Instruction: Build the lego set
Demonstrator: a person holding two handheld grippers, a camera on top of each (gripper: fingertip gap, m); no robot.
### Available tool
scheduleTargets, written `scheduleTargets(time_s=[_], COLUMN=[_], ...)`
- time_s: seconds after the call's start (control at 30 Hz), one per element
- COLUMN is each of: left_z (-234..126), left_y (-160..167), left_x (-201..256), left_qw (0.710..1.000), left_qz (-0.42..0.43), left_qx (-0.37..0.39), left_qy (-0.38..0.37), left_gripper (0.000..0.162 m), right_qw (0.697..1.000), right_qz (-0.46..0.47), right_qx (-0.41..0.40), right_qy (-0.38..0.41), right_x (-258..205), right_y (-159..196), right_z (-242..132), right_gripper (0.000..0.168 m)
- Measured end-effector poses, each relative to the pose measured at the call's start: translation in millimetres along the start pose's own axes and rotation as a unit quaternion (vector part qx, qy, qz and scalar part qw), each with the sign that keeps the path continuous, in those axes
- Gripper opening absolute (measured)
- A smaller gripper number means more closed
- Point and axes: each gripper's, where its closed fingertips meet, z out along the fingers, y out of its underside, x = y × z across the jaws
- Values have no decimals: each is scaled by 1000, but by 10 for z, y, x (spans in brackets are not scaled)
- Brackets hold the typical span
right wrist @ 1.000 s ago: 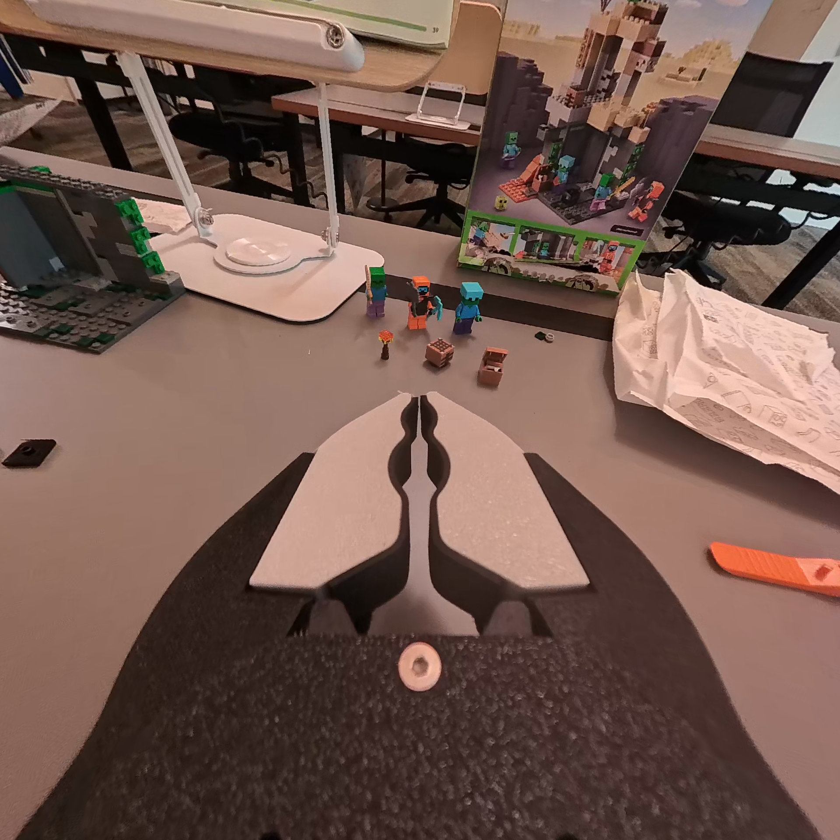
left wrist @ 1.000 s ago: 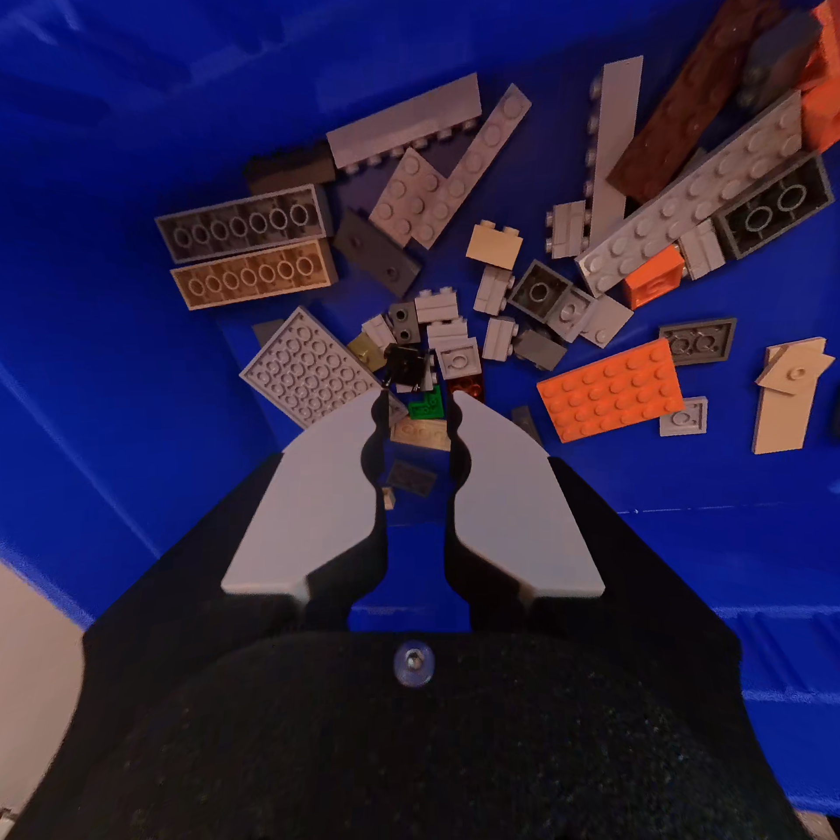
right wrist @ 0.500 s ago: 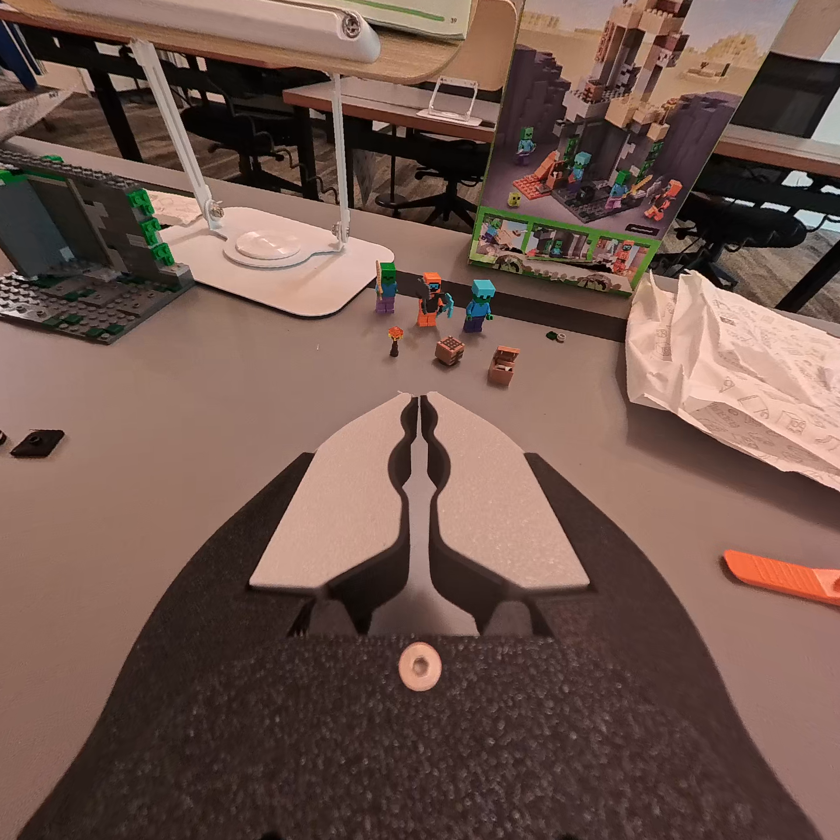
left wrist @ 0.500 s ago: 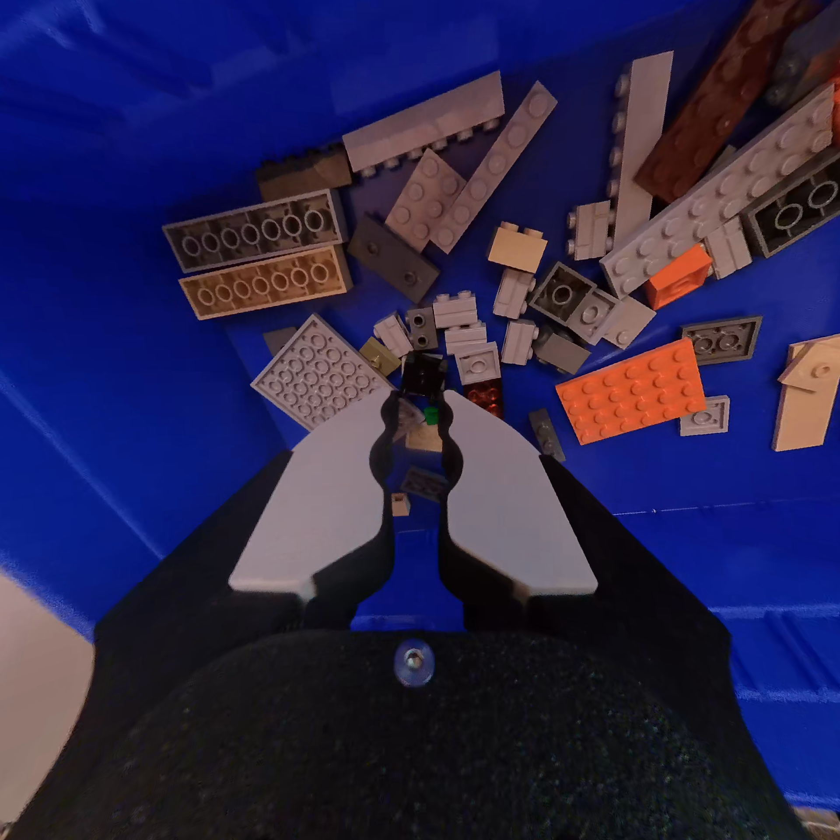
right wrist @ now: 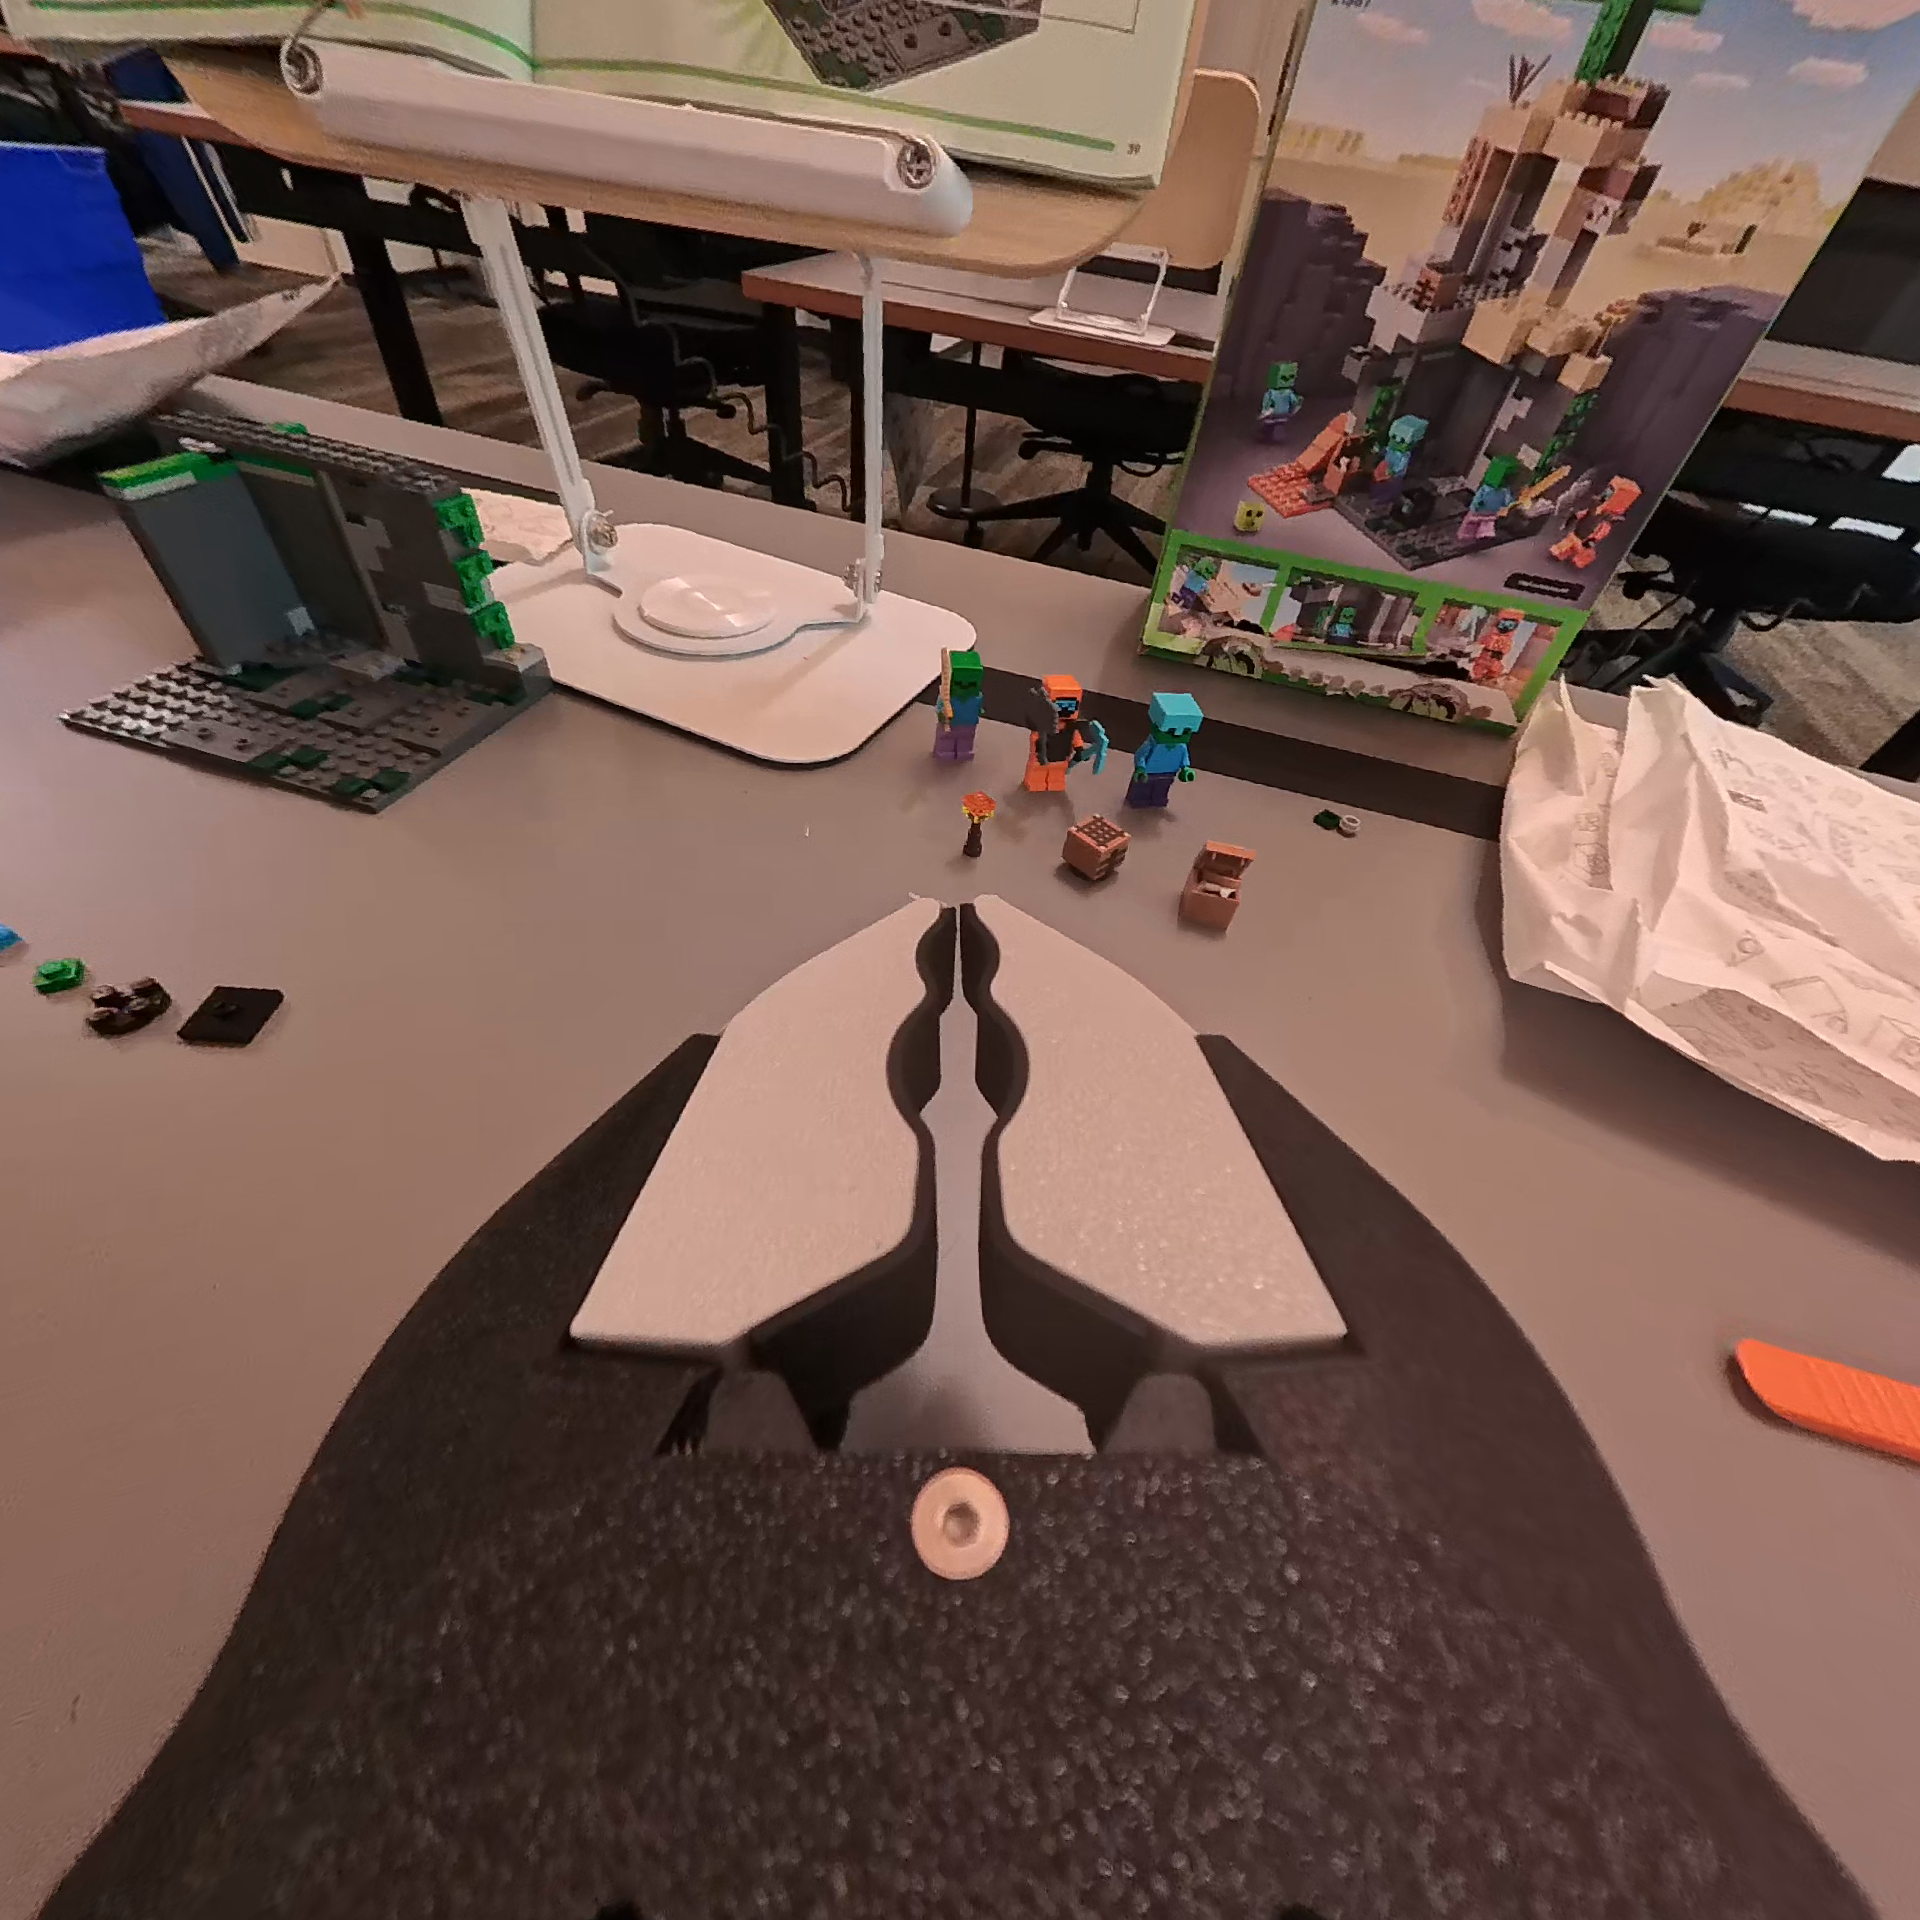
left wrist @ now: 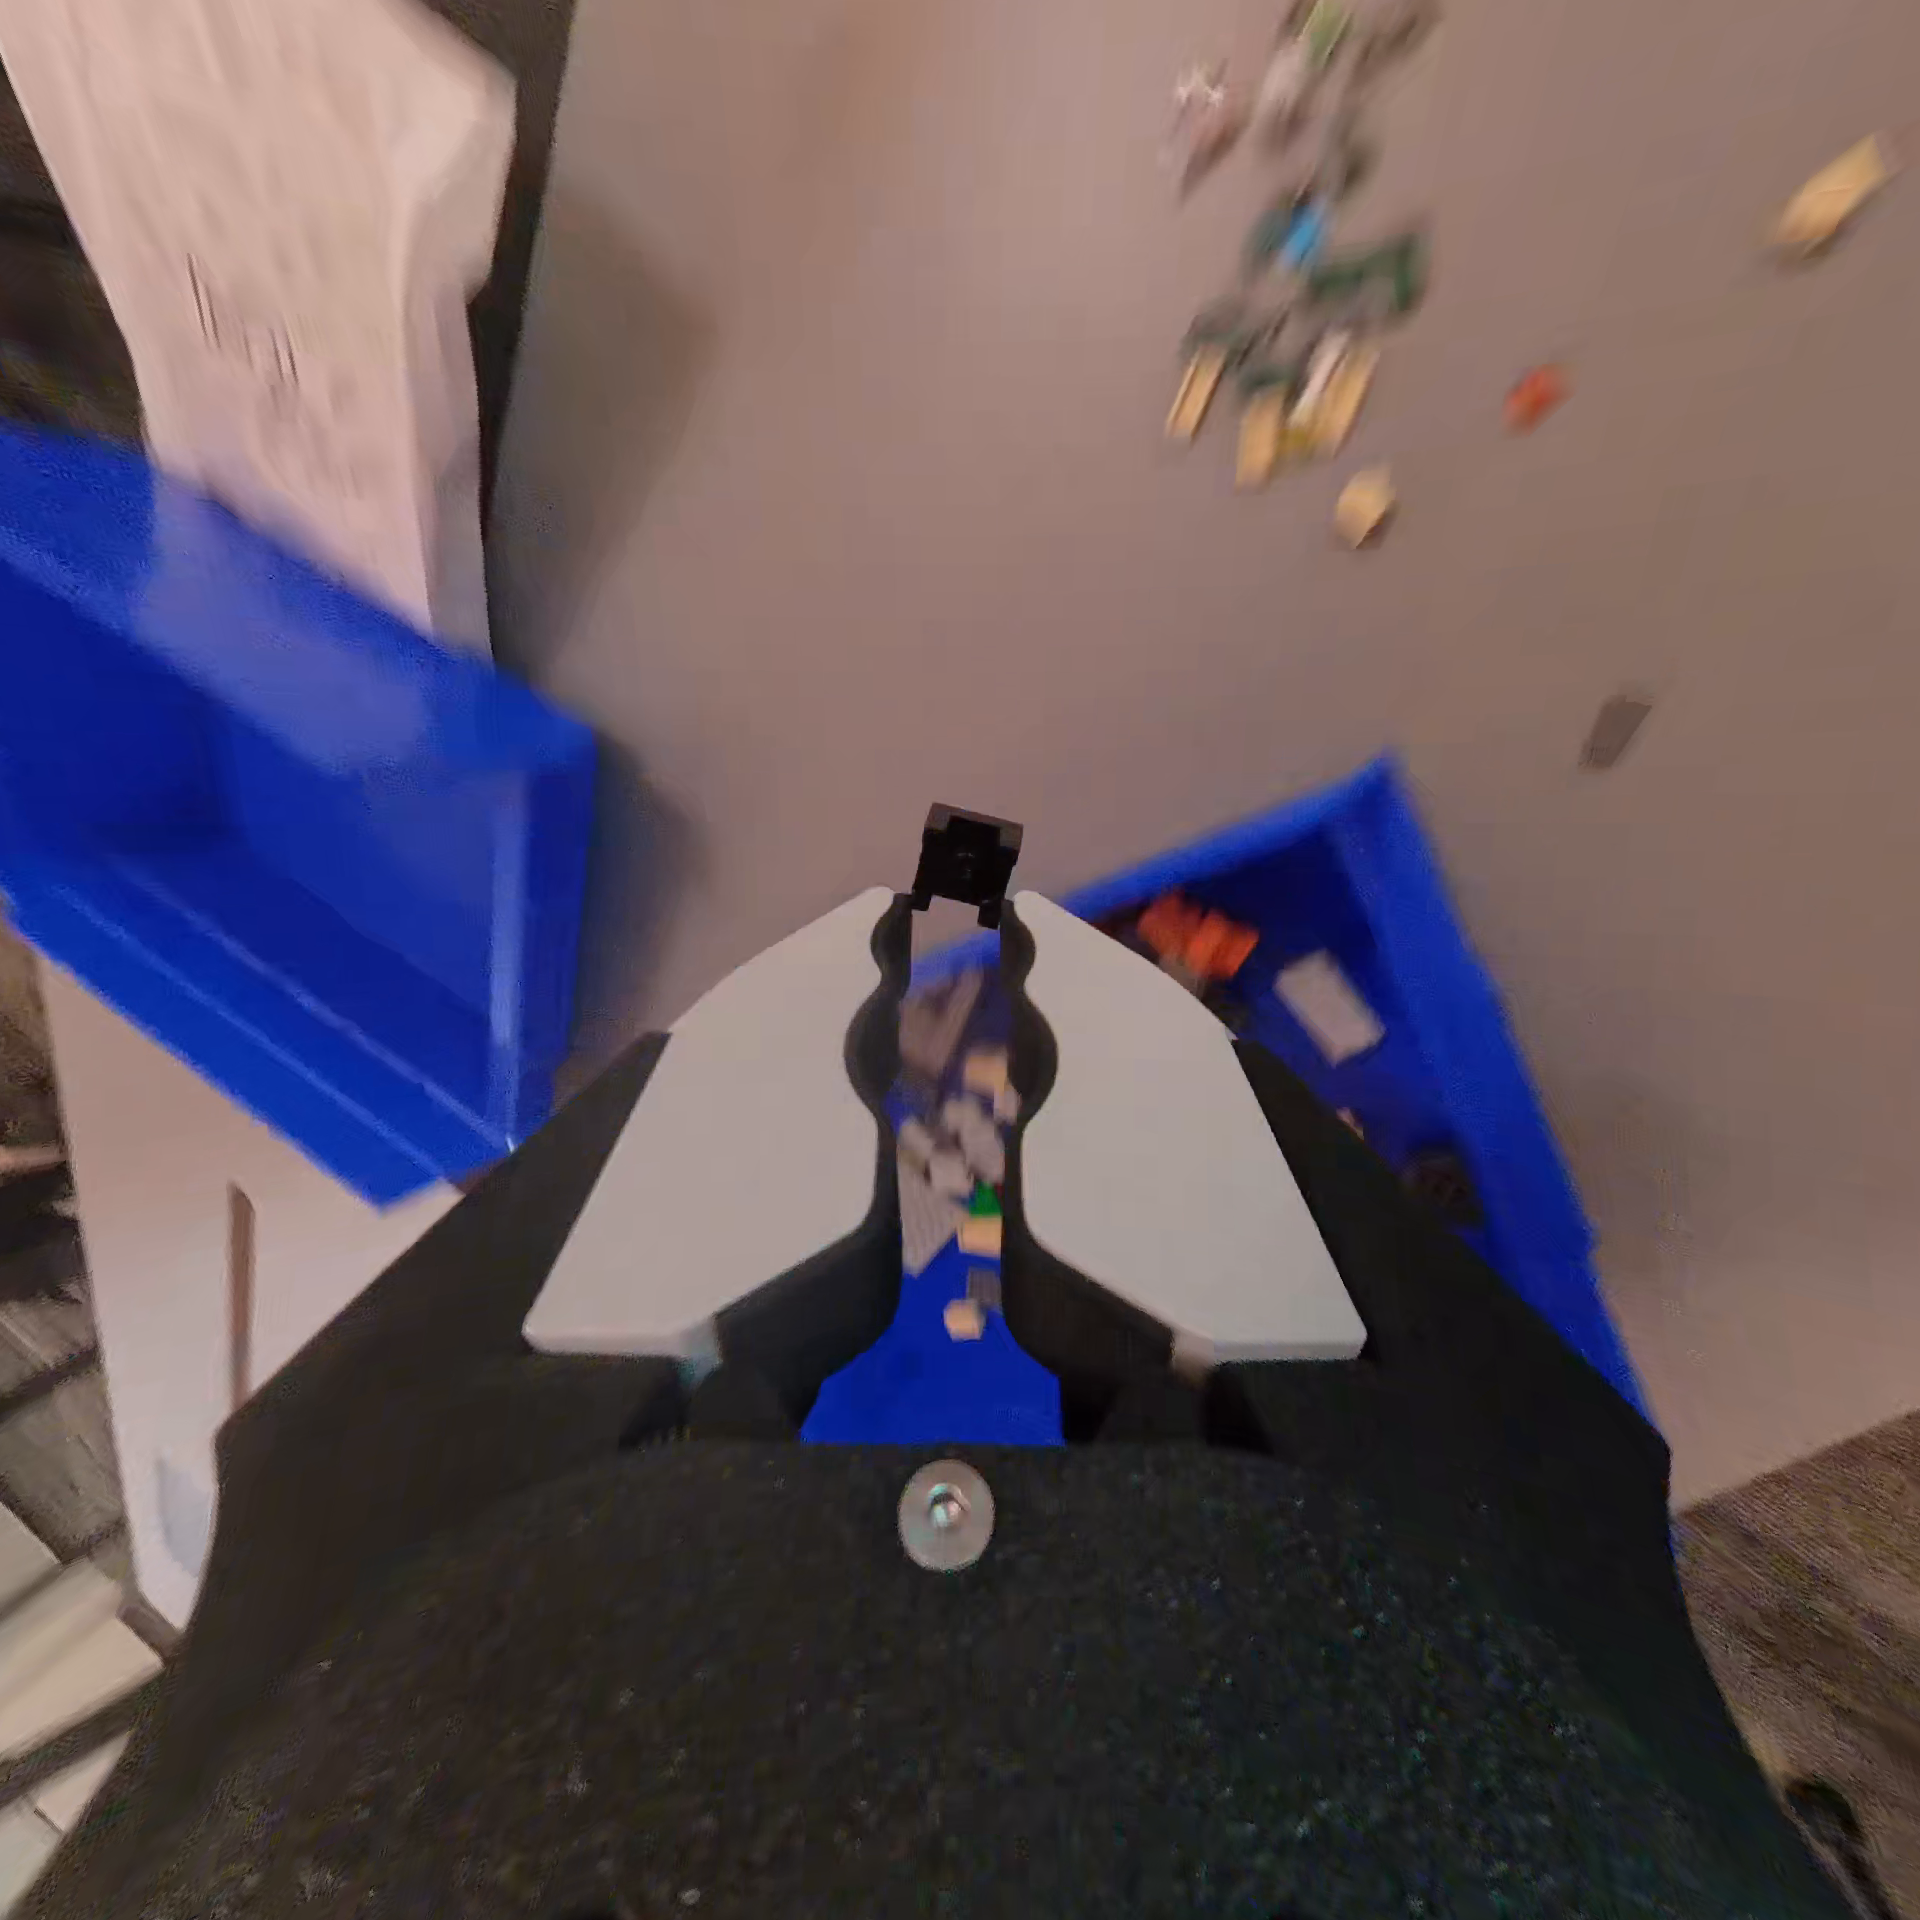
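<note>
My left gripper (left wrist: 956,906) is shut on a small black lego piece (left wrist: 966,854) and holds it in the air above the blue bin of loose bricks (left wrist: 1455,997). The view is blurred by motion. My right gripper (right wrist: 956,909) is shut and empty, low over the grey table (right wrist: 520,935). The half-built grey and green lego wall on its dark baseplate (right wrist: 301,613) stands at the far left. Three minifigures (right wrist: 1060,727) stand ahead of the right gripper. A black plate (right wrist: 231,1013) lies on the table at the left.
A second blue bin (left wrist: 260,883) and white paper (left wrist: 281,260) sit left of my left gripper; loose bricks (left wrist: 1299,343) lie on the table beyond. A white stand (right wrist: 727,644), the set's box (right wrist: 1455,416), crumpled paper (right wrist: 1714,894) and an orange brick separator (right wrist: 1829,1397) surround my right gripper. Left tips to right tips: about 55 cm. The black plate (right wrist: 231,1013) lies around 20 cm away from my right fingertips.
My left gripper closed on the black piece inside the bin and lifted it out, swinging up over the table. My right gripper drifted slightly, staying shut.
</note>
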Motion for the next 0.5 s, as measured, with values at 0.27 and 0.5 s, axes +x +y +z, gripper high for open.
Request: scheduleTargets(time_s=[0.27, 0.5], left_z=[204, 612], left_y=[-2007, -3098], left_x=[1097, 1868], left_qw=[984, 968], left_qz=[114, 152], left_qx=[101, 118], left_qy=[92, 162], left_gripper=[16, 16], right_qw=[1000, 1000], right_qz=[-7, 2], right_qx=[7, 14], right_qy=[3, 1], right_x=[30, 46], right_y=[-29, -74], right_z=[-31, -53], right_gripper=[0, 0])
